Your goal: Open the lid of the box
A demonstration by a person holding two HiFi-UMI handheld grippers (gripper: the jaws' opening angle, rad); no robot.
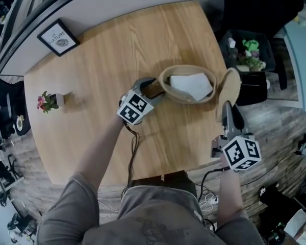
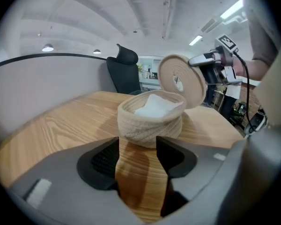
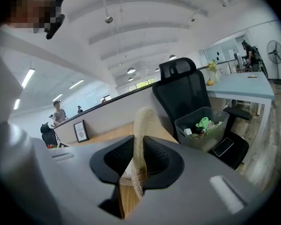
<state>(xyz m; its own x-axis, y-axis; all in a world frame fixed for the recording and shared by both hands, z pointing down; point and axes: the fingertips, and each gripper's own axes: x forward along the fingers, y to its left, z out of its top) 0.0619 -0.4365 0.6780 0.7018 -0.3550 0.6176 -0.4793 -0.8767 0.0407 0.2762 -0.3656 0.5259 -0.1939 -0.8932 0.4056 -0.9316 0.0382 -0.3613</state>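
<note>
Worktop (image 1: pixel 102 70) carried the woven box (image 2: pixel 150 125), open, white contents showing. Lid (image 1: pixel 230 88) was off, on edge just right of the box, pinched by right tongs (image 3: pixel 138 158). Left tongs (image 2: pixel 138 149) spread, empty, at the box's wall. Firm pinch needed; lid best laid flat, clear of the box.

Left tongs (image 1: pixel 157 87) jaws apart, right tongs (image 1: pixel 228 107) clamped on the lid (image 1: pixel 232 86)

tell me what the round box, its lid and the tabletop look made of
Box: seemingly coiled cotton rope or woven fibre, matte cream; ribbed horizontal rows show on its wall.
Lid: same-looking material, with a spiral coil visible on its face.
Tabletop: light wood or wood-look laminate, smooth satin; it shows straight grain lines, but I can't tell which.
</note>
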